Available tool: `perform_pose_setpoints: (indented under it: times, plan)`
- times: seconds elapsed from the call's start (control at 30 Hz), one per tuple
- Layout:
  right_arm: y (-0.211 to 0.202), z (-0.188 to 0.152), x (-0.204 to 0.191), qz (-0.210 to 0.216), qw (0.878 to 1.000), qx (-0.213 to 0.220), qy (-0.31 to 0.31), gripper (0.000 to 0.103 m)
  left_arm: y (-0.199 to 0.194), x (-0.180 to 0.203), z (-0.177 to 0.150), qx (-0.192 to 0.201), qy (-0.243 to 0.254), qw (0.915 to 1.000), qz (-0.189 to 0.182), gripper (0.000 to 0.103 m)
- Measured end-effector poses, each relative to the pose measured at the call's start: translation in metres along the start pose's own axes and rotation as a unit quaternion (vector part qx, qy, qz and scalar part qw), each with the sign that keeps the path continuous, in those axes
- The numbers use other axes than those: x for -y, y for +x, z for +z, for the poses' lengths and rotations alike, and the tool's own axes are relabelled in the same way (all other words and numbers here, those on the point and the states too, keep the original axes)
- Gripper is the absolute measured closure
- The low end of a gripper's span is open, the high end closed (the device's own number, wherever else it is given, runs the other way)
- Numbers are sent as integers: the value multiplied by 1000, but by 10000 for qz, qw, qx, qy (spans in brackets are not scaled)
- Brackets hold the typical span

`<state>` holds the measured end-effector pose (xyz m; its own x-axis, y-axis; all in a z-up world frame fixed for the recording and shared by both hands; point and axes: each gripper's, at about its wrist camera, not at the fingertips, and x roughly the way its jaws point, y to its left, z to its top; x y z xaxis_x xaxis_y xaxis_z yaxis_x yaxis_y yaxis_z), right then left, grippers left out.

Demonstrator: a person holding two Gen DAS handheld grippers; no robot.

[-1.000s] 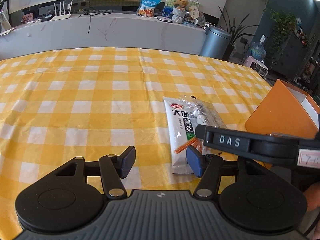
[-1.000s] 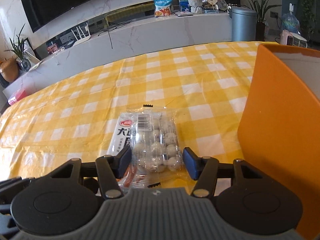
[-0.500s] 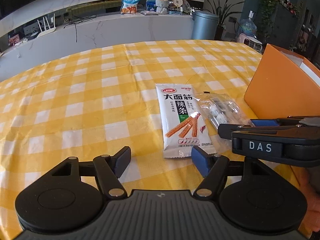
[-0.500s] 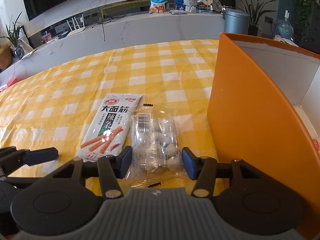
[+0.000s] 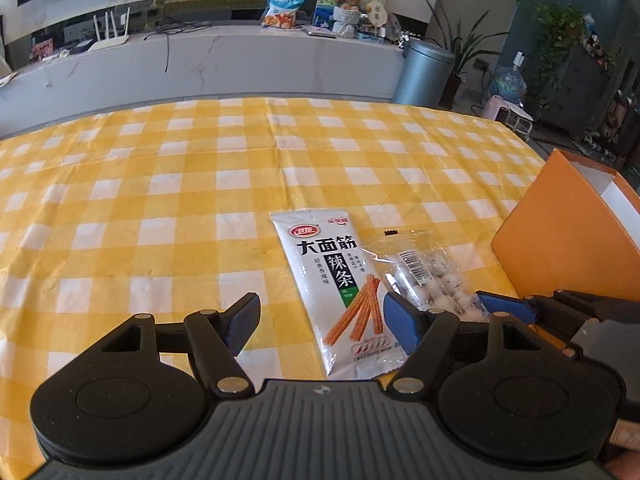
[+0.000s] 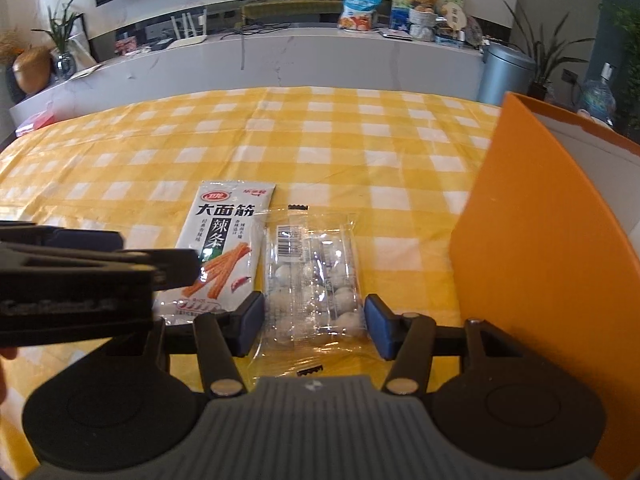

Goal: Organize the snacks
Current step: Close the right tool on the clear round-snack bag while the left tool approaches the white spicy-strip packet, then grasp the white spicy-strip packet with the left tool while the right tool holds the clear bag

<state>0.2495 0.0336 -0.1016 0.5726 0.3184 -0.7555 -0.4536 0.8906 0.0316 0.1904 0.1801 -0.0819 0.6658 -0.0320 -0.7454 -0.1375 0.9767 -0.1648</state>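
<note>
In the left wrist view the left gripper (image 5: pixel 320 318), whose jaws have just been opening, stands wide and empty over the near end of the white spicy-strip packet (image 5: pixel 340 292), with the orange box (image 5: pixel 560 248) at three o'clock. In the right wrist view the right gripper (image 6: pixel 314 322) is part-open astride the clear packet of white balls (image 6: pixel 312 276), pads seemingly not pressing. I judge both pickups pending; next, close and carry boxward.

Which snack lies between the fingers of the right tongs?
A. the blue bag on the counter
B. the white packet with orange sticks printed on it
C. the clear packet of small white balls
C: in the right wrist view the clear packet lies between the pads of the right tongs.
</note>
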Motion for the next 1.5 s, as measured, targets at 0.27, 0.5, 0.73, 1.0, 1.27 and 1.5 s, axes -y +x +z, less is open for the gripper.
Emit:
perform_pose_setpoints:
  times: [0.27,0.5,0.73,1.0,1.27,1.5]
  plan:
    - [-1,-5,-1,-556,9982,182,-131,49,14,2,7,-160,-635,9979,-30,14]
    - [-2,-4,6,-473,9986,177,-132,45,33,28,9,-114,-86,9985,526,13]
    - [1,-3,5,-442,9988,192,-130,43,38,43,4,-67,461,9959,775,18]
    - [-5,-9,3,-406,9989,194,-125,49,22,30,-4,-207,513,9967,593,42]
    - [-30,-34,-10,-248,9990,86,-374,50,-21,14,-36,-469,410,9975,327,43]
    - [-58,-65,-5,-45,9986,81,-524,48,-41,15,-62,-658,853,9932,434,35]
